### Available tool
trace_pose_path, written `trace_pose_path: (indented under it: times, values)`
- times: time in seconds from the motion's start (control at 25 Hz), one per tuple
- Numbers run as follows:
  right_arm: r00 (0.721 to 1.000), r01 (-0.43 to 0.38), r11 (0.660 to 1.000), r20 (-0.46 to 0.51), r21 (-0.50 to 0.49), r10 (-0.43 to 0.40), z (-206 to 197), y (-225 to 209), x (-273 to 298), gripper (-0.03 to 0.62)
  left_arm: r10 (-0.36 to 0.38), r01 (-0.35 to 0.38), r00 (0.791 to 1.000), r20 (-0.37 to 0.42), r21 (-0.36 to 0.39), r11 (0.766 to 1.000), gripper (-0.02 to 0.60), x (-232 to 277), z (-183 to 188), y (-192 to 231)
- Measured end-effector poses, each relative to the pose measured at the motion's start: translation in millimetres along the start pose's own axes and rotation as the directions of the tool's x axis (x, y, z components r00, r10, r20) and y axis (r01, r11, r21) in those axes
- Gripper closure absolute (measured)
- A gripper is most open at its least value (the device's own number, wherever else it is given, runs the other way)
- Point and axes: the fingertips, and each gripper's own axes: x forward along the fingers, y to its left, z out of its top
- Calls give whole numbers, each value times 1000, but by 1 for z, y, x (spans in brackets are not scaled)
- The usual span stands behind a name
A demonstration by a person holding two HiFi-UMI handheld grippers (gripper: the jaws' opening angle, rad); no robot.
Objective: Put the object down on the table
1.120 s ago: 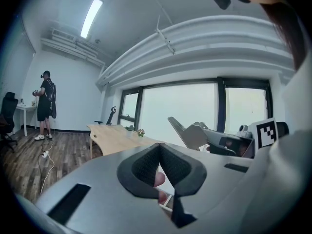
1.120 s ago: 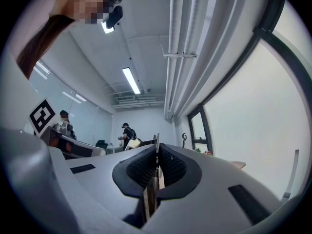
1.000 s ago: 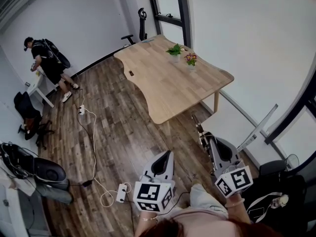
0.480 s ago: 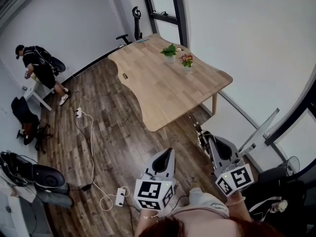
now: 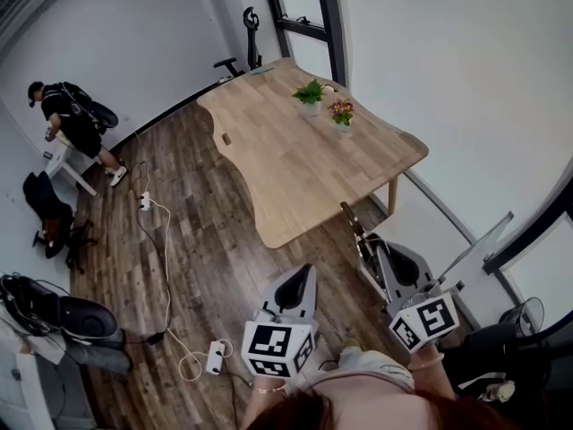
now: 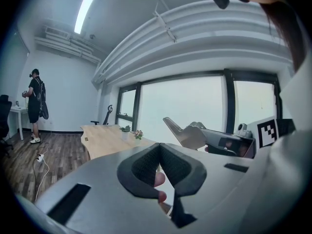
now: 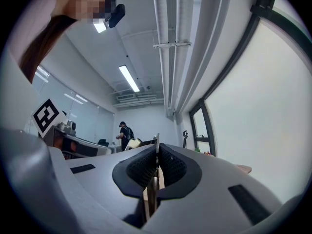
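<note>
Object (image 5: 351, 222), a thin flat strip, is not yet down. Wooden table (image 5: 304, 150) has drawn nearer in the head view but remains well ahead. Left gripper (image 6: 159, 147) closed, empty. Right gripper (image 7: 157, 155) clamps the Object. Carry likely continues.

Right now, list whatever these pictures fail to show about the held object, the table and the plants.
- Thin object in the shut right gripper: the right gripper view shows only its edge, and the head view is too small to name it.
- Table: its near part sits behind the left gripper in that gripper's view.
- Plants: too small in every view to tell their kind.
</note>
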Motion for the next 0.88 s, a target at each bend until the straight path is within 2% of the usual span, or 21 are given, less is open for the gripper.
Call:
trace_pose_path:
  times: [0.4,0.68,0.88]
  values:
    - [999,-49,998,-3,31,49,-2,-34,21,592,28,-28,1000,-11,19,999,580,34,10,-13]
    - [997,-71,995,-24,73,73,-14,-43,29,592,66,-65,997,-45,22,998,580,40,4,-12]
    - [996,-81,993,-19,84,82,-18,-48,34,592,80,-79,996,-40,30,996,580,48,7,-8]
